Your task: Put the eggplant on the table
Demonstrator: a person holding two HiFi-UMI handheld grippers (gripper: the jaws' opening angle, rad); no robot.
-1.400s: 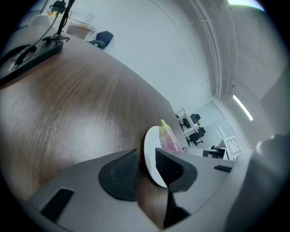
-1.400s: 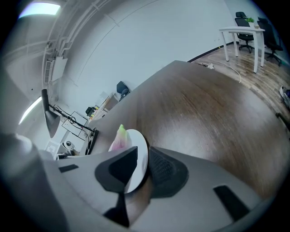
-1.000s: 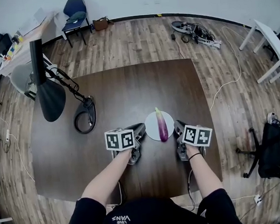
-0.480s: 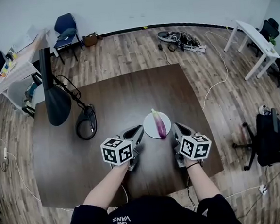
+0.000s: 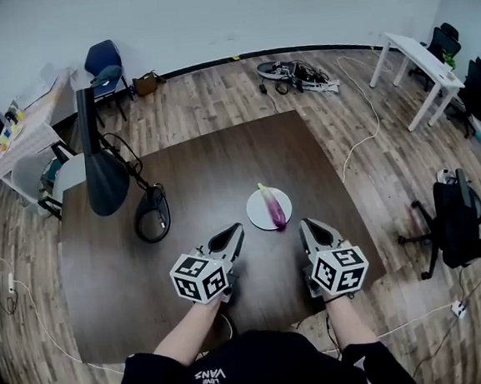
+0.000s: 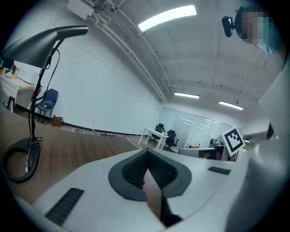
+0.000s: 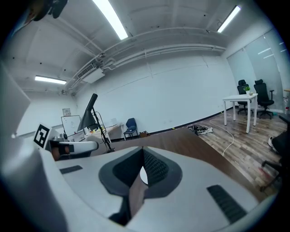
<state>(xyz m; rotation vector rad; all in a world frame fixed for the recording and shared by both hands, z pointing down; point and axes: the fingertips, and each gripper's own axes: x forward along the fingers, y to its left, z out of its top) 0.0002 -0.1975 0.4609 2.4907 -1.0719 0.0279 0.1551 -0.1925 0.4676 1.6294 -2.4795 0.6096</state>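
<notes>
**Both grippers closed and empty; eggplant on plate**

- Long purple eggplant with a pale green stem end (image 5: 273, 208) lies on a small round white plate (image 5: 257, 213). The plate sits on the dark brown square wooden table (image 5: 221, 163), right of centre in the head view.
- Left gripper (image 5: 237, 227): white jaws with black ribbed pads. The jaws have just been closing and the pads now meet at the tip, with nothing between them, as the left gripper view (image 6: 147, 152) shows. It points toward the plate from the near left, clear of it.
- Right gripper (image 5: 303, 223): pads likewise together at the tip and empty, per the right gripper view (image 7: 142, 149). It sits near right of the plate, not touching it.
- Eggplant lies between the two tips and just beyond them.
- Black desk lamp with a cone shade (image 5: 105, 178) stands on the table's left part.
</notes>
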